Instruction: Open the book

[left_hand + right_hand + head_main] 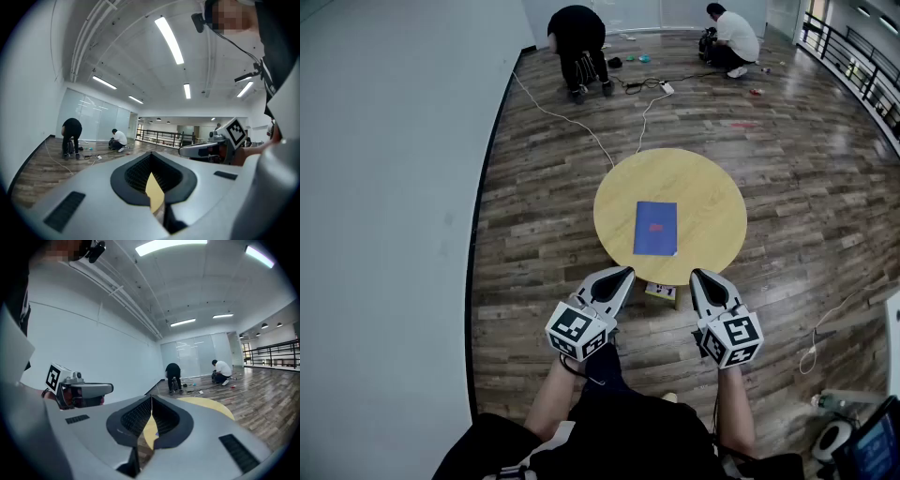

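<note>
A closed blue book (655, 228) with a small red mark on its cover lies flat near the middle of the round yellow table (712, 202). My left gripper (622, 274) hangs short of the table's near edge, shut with nothing in it. My right gripper (700, 277) is level with it to the right, also shut and empty. Both point toward the table and are apart from the book. In the left gripper view the jaws (150, 155) meet at the tip, and the right gripper view shows the same (151, 397). The book is hidden in both gripper views.
A small marker tag (661, 292) sits on the wooden floor under the table's near edge. White cables (581, 129) run across the floor to two people (577, 37) working at the far end. A white wall (384, 187) is at left, a railing (862, 66) at far right.
</note>
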The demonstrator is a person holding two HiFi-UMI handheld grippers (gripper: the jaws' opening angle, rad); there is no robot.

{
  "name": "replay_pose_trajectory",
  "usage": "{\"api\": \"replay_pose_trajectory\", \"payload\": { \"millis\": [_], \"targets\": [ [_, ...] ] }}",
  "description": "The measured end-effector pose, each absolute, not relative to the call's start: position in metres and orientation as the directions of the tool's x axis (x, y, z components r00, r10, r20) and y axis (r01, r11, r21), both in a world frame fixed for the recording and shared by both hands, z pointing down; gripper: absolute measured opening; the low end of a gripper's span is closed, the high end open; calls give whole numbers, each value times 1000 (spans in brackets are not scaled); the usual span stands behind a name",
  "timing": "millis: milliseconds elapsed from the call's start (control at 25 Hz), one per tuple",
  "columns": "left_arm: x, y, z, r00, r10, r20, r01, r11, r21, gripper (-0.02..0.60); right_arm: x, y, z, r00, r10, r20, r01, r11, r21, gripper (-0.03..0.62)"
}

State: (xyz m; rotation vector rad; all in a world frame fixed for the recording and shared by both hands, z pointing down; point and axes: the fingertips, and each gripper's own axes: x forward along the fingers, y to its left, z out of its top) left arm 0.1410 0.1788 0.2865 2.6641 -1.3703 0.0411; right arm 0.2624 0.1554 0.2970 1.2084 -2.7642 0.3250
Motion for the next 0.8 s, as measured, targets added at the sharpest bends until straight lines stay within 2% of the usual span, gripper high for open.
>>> {"api": "replay_pose_trajectory", "payload": {
  "millis": [360, 640, 800],
  "targets": [
    [57, 29, 299, 726, -675, 133, -687, -723, 79, 3, 181, 29, 315, -475, -841, 259, -880, 450, -152, 6],
    [81, -9, 363, 726, -657, 203, -688, -698, 199, 3, 212, -1, 377, -417, -831, 369, -908, 364, -207, 6],
    [93, -20, 426, 699, -655, 288, -715, -649, 258, 3, 225, 2, 465, -377, -759, 530, -926, 310, -216, 6]
  ]
}}
